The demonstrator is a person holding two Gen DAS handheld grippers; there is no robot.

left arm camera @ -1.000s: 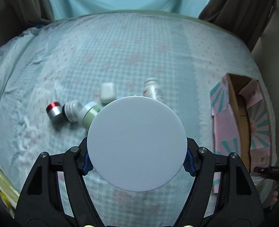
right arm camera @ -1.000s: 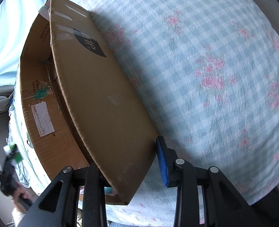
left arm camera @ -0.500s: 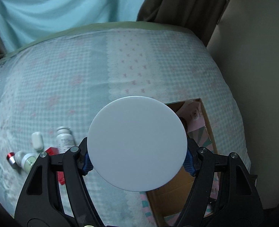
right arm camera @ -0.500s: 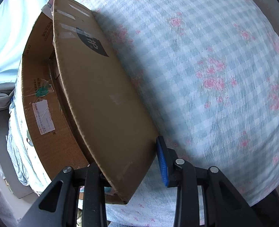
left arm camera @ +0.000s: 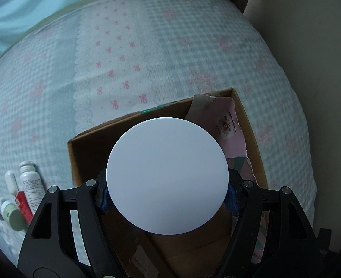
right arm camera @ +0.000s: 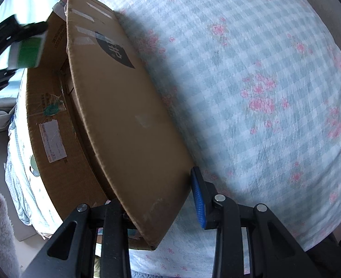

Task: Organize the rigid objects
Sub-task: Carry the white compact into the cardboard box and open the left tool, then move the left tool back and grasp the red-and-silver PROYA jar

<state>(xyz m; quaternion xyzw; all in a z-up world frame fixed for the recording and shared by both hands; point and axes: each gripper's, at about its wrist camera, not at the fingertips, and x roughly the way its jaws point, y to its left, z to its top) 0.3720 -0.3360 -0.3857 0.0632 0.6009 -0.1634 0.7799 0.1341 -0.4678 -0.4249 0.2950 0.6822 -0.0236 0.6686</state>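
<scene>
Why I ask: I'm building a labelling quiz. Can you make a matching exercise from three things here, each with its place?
Things:
1. disc
2. flap
3. white bottle

Places:
A. lying on the bedspread, left of the box
B. clamped in the right gripper
C. held in the left gripper, over the open box

Pairs: 1-C, 2-B, 3-A
</scene>
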